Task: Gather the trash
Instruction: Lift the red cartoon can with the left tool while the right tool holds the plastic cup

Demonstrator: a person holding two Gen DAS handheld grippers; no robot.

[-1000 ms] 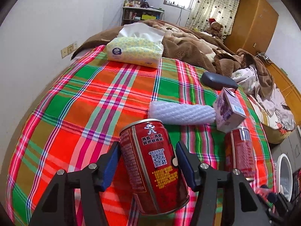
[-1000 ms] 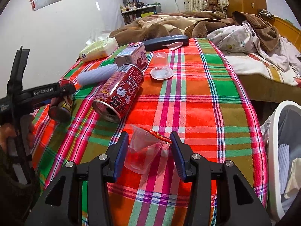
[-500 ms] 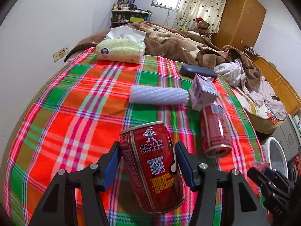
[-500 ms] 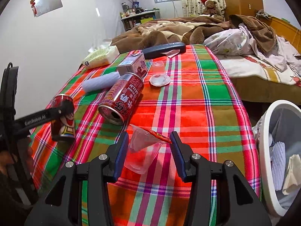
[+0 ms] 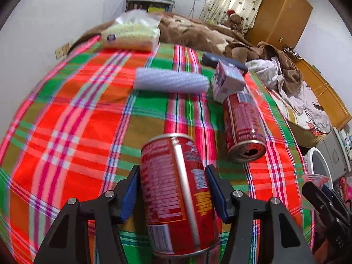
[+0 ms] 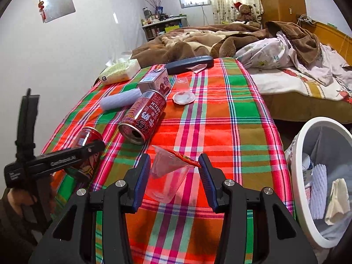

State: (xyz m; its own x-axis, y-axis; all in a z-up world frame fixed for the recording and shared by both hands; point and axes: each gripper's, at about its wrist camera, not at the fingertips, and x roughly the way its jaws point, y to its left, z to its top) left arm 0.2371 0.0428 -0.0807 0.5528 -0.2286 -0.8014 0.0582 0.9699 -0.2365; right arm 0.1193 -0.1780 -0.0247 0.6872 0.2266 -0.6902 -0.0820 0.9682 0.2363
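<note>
Gripped between the blue pads of the left gripper (image 5: 172, 192) is a red drink can (image 5: 176, 195), held up off the plaid cloth (image 5: 66, 118) with its top tilted away from the camera. In the right wrist view the same can (image 6: 88, 154) shows at far left, clamped in the black tool, with a hand (image 6: 24, 200) on the handle below it.

Right of that, on the cloth, a white ribbed foam sleeve (image 5: 170, 81) lies on its side. Behind it, near the wall edge of the cloth, sits a tissue pack (image 5: 132, 35). A second red can (image 5: 242, 125) lies on its side with its opened top facing the camera, and a small purple-and-white carton (image 5: 228, 80) stands tipped just behind its far end; whether the two touch I cannot tell. Past the carton lies a dark blue case (image 6: 189, 63), and near it a clear cup (image 6: 183, 88) stands upside down on a clear lid.

Further right, the right gripper (image 6: 175, 176) has its pads closed on a clear plastic cup (image 6: 167, 178) with a red peeled-back foil lid, held above the cloth. At far right, beside the cloth's edge and lower down, a white-rimmed trash bin (image 6: 301, 154) with a grey liner holds another foam sleeve and crumpled paper. Beyond the plaid cloth a brown blanket (image 6: 193, 41) and pale bedding are heaped.
</note>
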